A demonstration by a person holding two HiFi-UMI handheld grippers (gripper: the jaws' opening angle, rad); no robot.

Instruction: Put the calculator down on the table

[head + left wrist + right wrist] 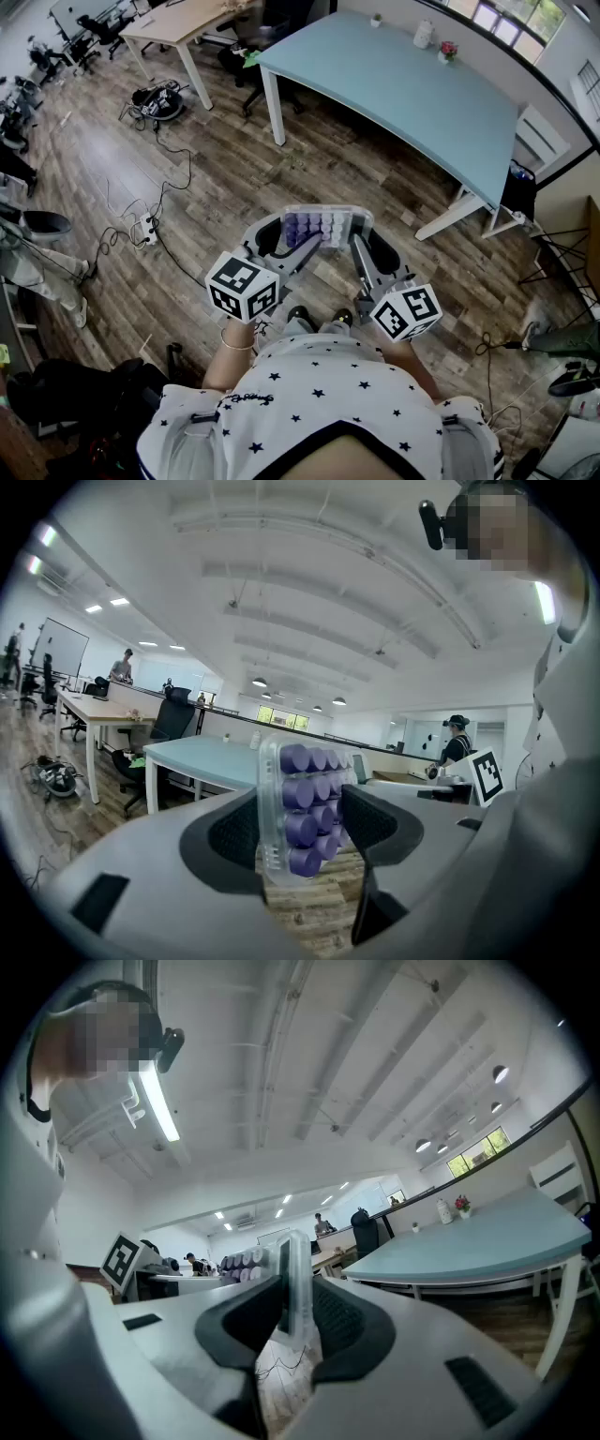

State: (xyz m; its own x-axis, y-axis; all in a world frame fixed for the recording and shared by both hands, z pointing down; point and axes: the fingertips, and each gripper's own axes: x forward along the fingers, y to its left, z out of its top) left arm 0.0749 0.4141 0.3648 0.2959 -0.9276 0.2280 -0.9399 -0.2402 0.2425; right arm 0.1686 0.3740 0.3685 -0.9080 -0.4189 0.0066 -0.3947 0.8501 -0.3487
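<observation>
The calculator [319,225] is a clear plastic slab with rows of round purple keys. It hangs in the air above the wooden floor, held level between both grippers in front of the person. My left gripper [298,240] grips its left end; in the left gripper view the keys [305,808] fill the gap between the jaws of that gripper [305,825]. My right gripper [361,247] is shut on the right end. In the right gripper view the calculator's clear edge [296,1283] stands edge-on between the pads of the right gripper [298,1314]. The light blue table [422,94] lies ahead.
A wooden table [178,23] and office chairs [267,37] stand at the back left. Cables and a power strip [145,225] lie on the floor to the left. A white bottle [424,34] and a small flower pot [447,51] sit on the blue table's far side.
</observation>
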